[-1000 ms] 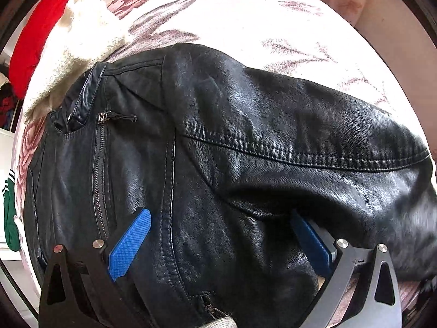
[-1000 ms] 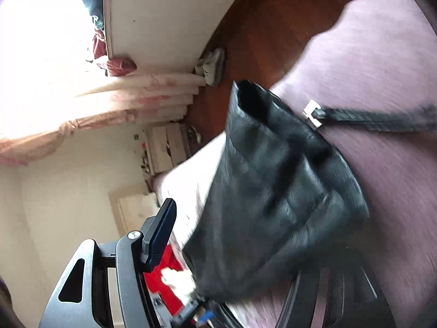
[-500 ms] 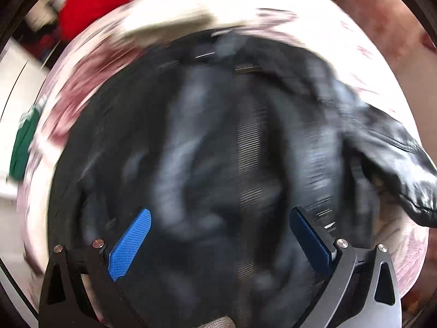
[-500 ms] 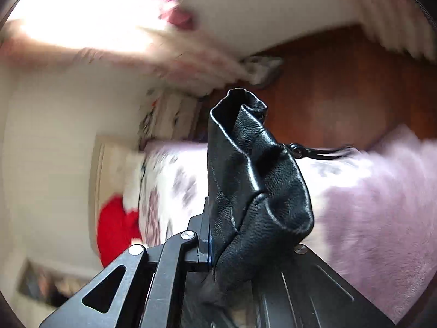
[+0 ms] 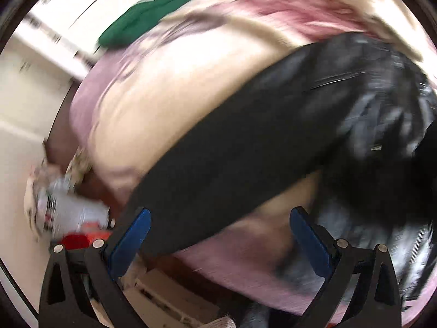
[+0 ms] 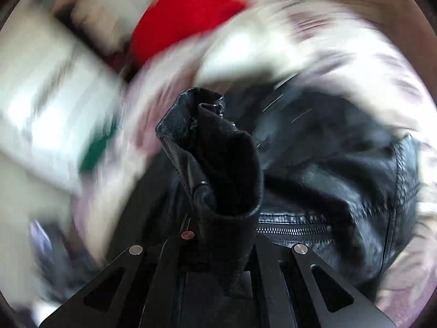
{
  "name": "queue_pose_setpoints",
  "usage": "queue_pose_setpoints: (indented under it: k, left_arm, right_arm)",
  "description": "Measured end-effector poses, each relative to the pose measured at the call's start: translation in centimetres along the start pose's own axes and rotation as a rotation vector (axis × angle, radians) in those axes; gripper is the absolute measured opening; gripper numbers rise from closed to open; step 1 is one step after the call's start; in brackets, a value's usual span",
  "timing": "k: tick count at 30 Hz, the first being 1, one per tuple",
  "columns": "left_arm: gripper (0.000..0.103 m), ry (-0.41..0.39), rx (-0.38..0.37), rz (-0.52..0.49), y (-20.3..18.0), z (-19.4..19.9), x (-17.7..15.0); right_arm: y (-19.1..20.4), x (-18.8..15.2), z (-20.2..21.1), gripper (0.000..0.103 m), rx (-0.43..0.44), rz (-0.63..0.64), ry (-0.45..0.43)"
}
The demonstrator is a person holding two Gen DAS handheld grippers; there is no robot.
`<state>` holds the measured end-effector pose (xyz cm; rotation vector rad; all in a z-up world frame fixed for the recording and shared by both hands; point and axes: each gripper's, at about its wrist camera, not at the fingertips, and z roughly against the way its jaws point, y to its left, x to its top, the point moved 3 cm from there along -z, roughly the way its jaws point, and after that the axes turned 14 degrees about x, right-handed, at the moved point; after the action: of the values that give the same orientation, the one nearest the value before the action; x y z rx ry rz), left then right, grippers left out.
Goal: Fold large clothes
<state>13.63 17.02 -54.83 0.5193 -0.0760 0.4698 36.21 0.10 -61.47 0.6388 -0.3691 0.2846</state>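
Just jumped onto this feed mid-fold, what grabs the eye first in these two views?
The black leather jacket dominates, sprawled over the pale flowered bedspread. Dead centre of the right wrist view, the right gripper is clamped on a bunched cuff end of it that stands up. In the left wrist view the left gripper hangs open and empty above a dark band of the jacket, everything smeared by blur.

Black leather jacket [image 6: 341, 180], pink floral bedspread [image 5: 153, 114].

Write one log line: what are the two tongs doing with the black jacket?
right tongs: shut on jacket sleeve | left tongs: open, empty, above jacket | jacket on bed | view blurred
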Motion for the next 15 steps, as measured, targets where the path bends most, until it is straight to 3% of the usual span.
queue_pose_setpoints:
  k: [4, 7, 9, 10, 11, 13, 15]
  left_arm:
    - [0.103, 0.084, 0.021, 0.064, 4.8, -3.9, -2.9]
    - [0.103, 0.141, 0.003, 0.096, 6.4, -5.7, -4.1]
    - [0.103, 0.187, -0.036, 0.134, 7.6, -6.6, -5.5]
    - [0.103, 0.211, -0.063, 0.159, 8.1, -7.0, -5.8]
    - [0.103, 0.236, -0.092, 0.187, 8.6, -7.4, -6.1]
    - [0.103, 0.290, -0.148, 0.253, 9.8, -8.5, -7.0]
    - [0.103, 0.326, -0.199, 0.312, 10.2, -9.3, -7.5]
  right_arm:
    - [7.1, -8.0, -9.2, 0.007, -0.079, 0.159, 0.246]
    - [8.6, -11.1, -11.8, 0.015, -0.193, 0.234, 0.374]
    - [10.1, -11.7, -11.8, 0.037, -0.149, 0.229, 0.424]
    - [10.8, -11.7, -11.3, 0.067, -0.105, 0.187, 0.465]
    - [11.5, -12.1, -10.6, 0.079, -0.057, 0.135, 0.501]
    - [12.7, -12.5, -8.7, 0.079, 0.035, 0.063, 0.522]
    - [13.0, -12.2, -6.5, 0.079, 0.073, -0.029, 0.497]
